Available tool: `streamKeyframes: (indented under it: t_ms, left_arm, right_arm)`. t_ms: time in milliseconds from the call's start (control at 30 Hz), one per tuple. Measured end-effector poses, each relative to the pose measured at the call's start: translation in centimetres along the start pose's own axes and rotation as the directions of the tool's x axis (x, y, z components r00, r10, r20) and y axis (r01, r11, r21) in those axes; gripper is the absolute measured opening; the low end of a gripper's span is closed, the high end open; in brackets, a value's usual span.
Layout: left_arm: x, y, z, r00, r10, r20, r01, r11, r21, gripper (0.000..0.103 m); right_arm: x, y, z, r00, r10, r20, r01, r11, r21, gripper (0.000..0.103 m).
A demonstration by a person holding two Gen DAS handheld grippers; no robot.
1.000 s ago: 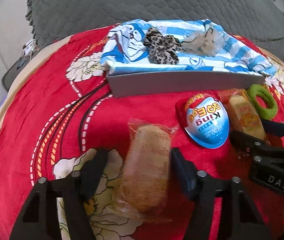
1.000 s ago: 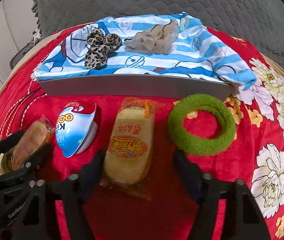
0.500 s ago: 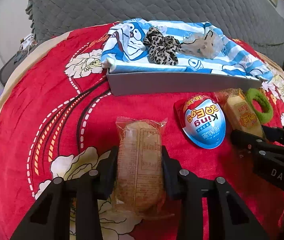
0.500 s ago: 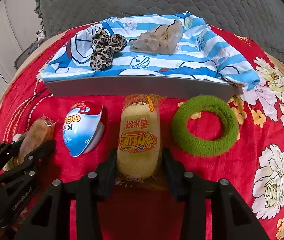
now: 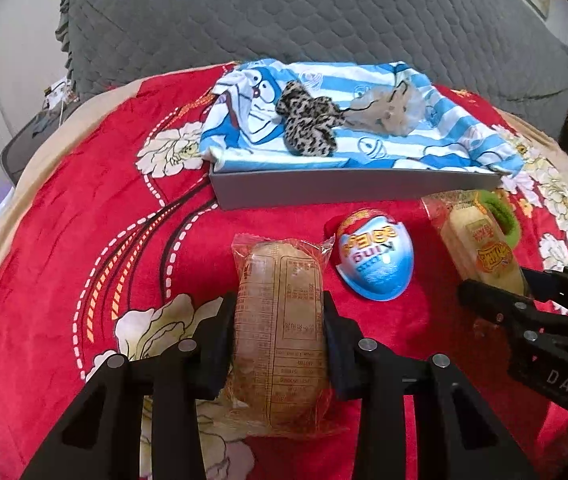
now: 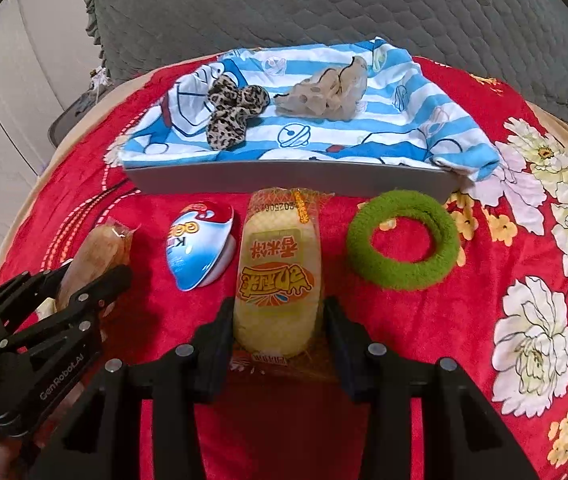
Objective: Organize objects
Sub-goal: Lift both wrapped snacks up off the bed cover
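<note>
The left hand-held gripper point(image 5: 278, 336) has just been closing and now clamps a brown wrapped cake point(image 5: 280, 332) by its long sides, both pads pressed into the wrapper. The right hand-held gripper point(image 6: 278, 332) has likewise just been closing and grips a yellow wrapped rice cake point(image 6: 276, 280) the same way. Both packets sit over the red flowered blanket point(image 6: 464, 340), in a row just before the near wall of a grey tray point(image 6: 284, 178). Between them lies a blue and red egg-shaped pack point(image 6: 200, 244), apart from both. A green fuzzy ring point(image 6: 402, 240) lies beside the yellow packet toward the blanket's right edge, near the tray's right corner. The tray is lined with a blue striped cartoon cloth point(image 6: 404, 128), on which rest a leopard-print scrunchie point(image 6: 232, 114) and a beige scrunchie point(image 6: 324, 94), close together. A grey quilted cover point(image 6: 324, 8) lies beyond the blanket's far edge.
</note>
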State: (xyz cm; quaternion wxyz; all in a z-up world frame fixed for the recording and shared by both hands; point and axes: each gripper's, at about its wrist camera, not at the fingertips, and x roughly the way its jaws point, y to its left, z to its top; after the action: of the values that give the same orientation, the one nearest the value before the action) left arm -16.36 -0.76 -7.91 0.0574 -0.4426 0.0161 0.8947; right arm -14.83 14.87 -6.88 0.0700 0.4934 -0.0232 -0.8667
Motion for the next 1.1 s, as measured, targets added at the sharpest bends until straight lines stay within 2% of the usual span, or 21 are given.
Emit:
streamKeyframes:
  t_ms: [167, 333, 600, 1100]
  left_arm:
    - [-1.2, -0.7, -0.3, 1.0, 0.009, -0.011, -0.008, 1.0, 0.013, 0.039]
    - [-2.4, -0.7, -0.6, 1.0, 0.011, -0.025, -0.012, 1.0, -0.024, 0.039]
    - [-5.6, -1.8, -0.8, 1.0, 0.027, 0.007, -0.027, 1.0, -0.011, 0.039]
    - [-11.3, -3.7, -0.4, 0.997, 0.025, 0.08, -0.025, 1.0, -0.002, 0.039]
  right_arm:
    - [-1.3, 0.2, -0.2, 1.0, 0.004, 0.017, -0.004, 1.0, -0.009, 0.043]
    - [-2.7, 0.6, -0.8, 0.999, -0.015, 0.04, 0.016, 0.999, -0.039, 0.043]
    - [-5.1, 0.9, -1.7, 0.998, -0.013, 0.064, 0.016, 0.998, -0.053, 0.043]
    - [-12.0, 0.3, -2.6, 0.984, -0.012, 0.18, 0.017, 1.0, -0.025, 0.043]
